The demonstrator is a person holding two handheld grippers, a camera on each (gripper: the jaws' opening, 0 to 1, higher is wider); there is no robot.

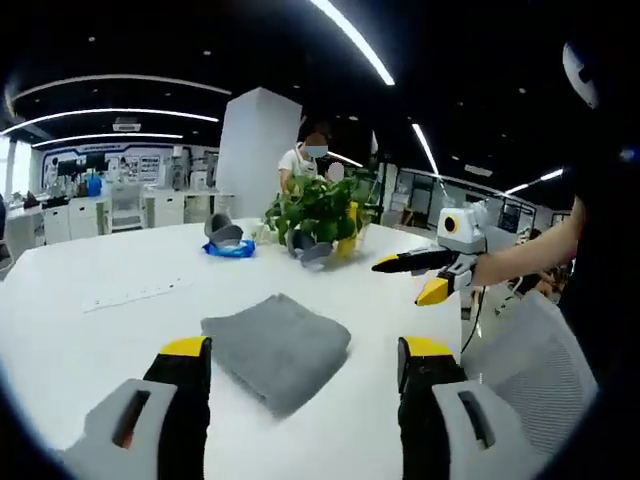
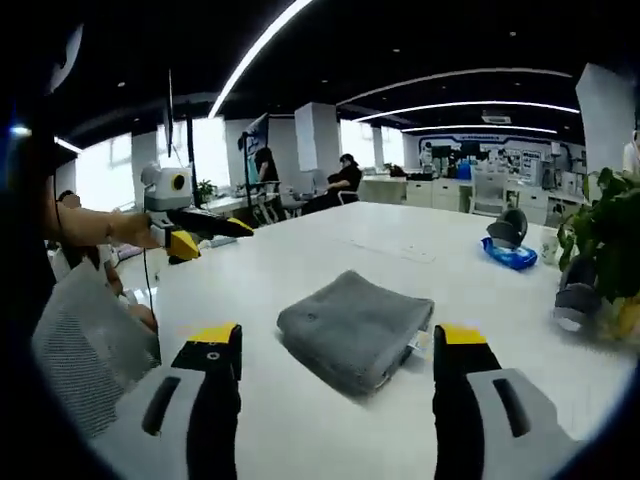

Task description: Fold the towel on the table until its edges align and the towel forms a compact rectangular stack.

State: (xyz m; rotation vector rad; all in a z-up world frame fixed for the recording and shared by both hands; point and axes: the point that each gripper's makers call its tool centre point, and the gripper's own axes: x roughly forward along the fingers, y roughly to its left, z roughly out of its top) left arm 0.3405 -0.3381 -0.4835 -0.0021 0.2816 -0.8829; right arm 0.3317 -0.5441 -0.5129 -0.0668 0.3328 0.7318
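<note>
While both grippers are hovering above the near edge of the table, the towel is lying folded on the smooth white tabletop between and just beyond their fingers. It is a grey cloth with a soft, nubby pile, folded into a thick, roughly rectangular stack with rounded corners and layered edges showing along its near side. In the right gripper view the towel is sitting the same way, its stacked folds facing the camera.

The left gripper is holding its fingers wide apart with nothing between them; they are black with yellow tips on grey plastic bodies. The right gripper is likewise spread open and empty. Each gripper is also appearing in the other's view, held out by a hand over the table's side, well apart from the towel.

Farther across the table, a leafy green plant is standing, with a blue item lying just to its left. A mesh-backed chair is standing at the right.
</note>
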